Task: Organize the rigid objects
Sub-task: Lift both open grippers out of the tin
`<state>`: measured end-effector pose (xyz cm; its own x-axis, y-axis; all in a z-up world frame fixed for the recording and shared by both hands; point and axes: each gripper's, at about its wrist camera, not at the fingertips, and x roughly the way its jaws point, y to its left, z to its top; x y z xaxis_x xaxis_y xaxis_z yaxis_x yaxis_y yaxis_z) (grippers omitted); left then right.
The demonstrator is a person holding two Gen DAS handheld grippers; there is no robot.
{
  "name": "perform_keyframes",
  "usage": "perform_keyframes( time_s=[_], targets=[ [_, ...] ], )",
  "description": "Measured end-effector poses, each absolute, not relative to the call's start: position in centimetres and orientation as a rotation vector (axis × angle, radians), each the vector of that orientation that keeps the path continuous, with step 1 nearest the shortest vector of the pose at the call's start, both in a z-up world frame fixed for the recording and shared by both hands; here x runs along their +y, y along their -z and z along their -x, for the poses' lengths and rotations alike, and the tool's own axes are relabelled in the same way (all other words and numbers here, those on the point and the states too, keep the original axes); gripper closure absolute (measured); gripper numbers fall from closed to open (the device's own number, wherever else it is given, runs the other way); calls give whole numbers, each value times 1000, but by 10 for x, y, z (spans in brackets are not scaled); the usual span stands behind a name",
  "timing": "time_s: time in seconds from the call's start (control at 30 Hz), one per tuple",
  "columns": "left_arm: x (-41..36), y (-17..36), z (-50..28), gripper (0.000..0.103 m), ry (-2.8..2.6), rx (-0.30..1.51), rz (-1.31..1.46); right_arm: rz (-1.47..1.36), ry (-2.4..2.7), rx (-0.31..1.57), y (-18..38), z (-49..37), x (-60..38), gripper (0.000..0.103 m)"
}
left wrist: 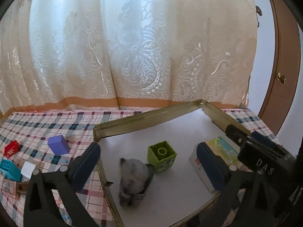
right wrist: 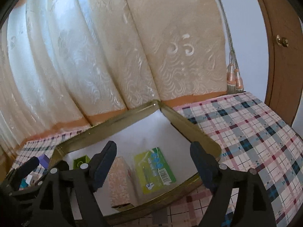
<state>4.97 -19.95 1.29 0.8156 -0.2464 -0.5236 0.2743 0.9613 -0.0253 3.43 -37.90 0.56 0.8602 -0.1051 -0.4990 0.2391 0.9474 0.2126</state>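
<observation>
Left gripper, seen from its own wrist camera: two black fingers with dark blue pads spread wide apart, angled downward, nothing pressed between them. Its finger also shows at the lower left of the right wrist view. Right gripper, seen from its own wrist camera: fingers parted, pads free of contact, pointing downward; it appears at the right edge of the left wrist view, just beside the left gripper

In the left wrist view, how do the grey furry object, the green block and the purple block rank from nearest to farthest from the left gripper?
1. Grey furry object: in the tray, between the left gripper fingers.
2. Green block: in the tray, just beyond.
3. Purple block: on the cloth, left, outside the tray.
</observation>
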Motion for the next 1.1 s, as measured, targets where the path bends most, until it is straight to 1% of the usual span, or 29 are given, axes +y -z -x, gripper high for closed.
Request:
perform_keyframes(
  time_s=[0.2, 0.47, 0.63, 0.87, 1.1],
  targets=[
    [-197, -13, -41, 0, 231, 502, -121, -256, 185, 506, -6, -34, -375, 21],
    [-177, -14, -34, 0, 211, 493, -102, -202, 208, 441, -12, -25, -368, 21],
    [-162, -10, -22, 0, 165, 459, -151, -191, 219, 405, -15, -16, -364, 21],
    [-133, -4, -25, 0, 113, 481, -111, -221, 260, 394, -14, -5, -362, 21],
    [-131, 2, -20, 0, 115, 480, -156, -216, 295, 393, -12, 3, -350, 21]
  ],
)
